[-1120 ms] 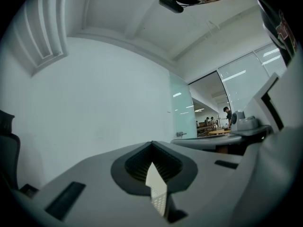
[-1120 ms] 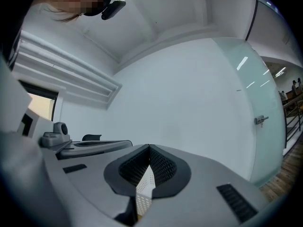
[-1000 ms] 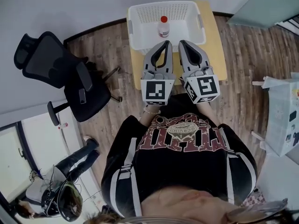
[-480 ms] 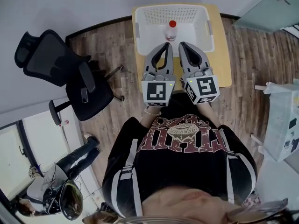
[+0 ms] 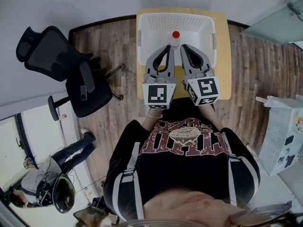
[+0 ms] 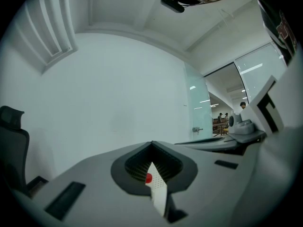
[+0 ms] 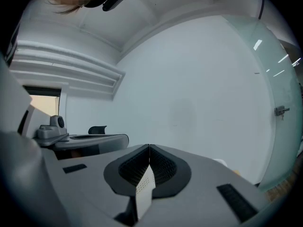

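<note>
Head view looks straight down on my two grippers held side by side over a white plastic basket, which sits on a small yellow table. The left gripper and right gripper both point toward the basket's near wall. A bottle with a red cap stands upright inside the basket, just beyond the two tips and between them, touched by neither. A black office chair stands on the wood floor to the left of the basket. That view does not settle how the jaws stand; the gripper views do. Left gripper view shows the left gripper with its jaws pressed together at the tips and nothing pinched; through the slot behind the tips I see a sliver of the basket's perforated wall and the bottle's cap. Right gripper view shows the right gripper likewise pressed together and empty, with only the basket's mesh in its slot and no sight of the cap.
</note>
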Tool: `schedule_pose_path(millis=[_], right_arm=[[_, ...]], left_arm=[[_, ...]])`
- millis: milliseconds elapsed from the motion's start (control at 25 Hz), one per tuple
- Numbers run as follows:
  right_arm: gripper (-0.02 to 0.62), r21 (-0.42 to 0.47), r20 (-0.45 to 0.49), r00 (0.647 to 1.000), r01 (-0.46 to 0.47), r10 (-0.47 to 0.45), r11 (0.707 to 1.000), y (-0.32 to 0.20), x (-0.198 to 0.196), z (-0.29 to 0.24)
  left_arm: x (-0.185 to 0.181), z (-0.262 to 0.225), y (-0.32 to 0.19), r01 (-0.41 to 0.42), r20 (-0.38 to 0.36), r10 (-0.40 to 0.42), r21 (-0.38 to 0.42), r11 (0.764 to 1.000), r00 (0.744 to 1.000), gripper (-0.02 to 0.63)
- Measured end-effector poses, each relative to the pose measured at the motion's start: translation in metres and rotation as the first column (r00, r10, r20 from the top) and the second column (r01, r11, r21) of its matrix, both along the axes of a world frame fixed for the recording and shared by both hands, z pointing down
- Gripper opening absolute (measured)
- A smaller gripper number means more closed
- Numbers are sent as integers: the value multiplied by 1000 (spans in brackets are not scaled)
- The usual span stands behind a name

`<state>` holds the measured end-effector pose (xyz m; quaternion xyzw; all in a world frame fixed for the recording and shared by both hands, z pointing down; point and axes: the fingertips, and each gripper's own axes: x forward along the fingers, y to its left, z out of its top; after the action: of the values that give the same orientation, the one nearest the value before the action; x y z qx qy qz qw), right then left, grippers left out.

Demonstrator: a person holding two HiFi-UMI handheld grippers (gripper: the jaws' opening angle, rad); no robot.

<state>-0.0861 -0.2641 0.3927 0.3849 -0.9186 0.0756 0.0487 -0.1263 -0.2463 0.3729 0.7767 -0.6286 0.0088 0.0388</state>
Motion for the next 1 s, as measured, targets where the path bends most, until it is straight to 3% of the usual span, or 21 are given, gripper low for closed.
schedule_pose_path(millis=[400, 920, 1000], right_arm=[[18, -67, -90, 995, 37, -43, 997, -28, -4, 30], [21, -118, -219, 966, 114, -138, 986, -53, -16, 60], [66, -134, -239, 958, 130, -160, 982, -56, -20, 67]], left_arm=[[-9, 25, -20, 32, -19, -33, -64, 997, 999, 46], [-21, 38, -28, 68, -32, -71, -91, 994, 997, 48], [-24, 37, -29, 76, -32, -79, -87, 993, 996, 48]])
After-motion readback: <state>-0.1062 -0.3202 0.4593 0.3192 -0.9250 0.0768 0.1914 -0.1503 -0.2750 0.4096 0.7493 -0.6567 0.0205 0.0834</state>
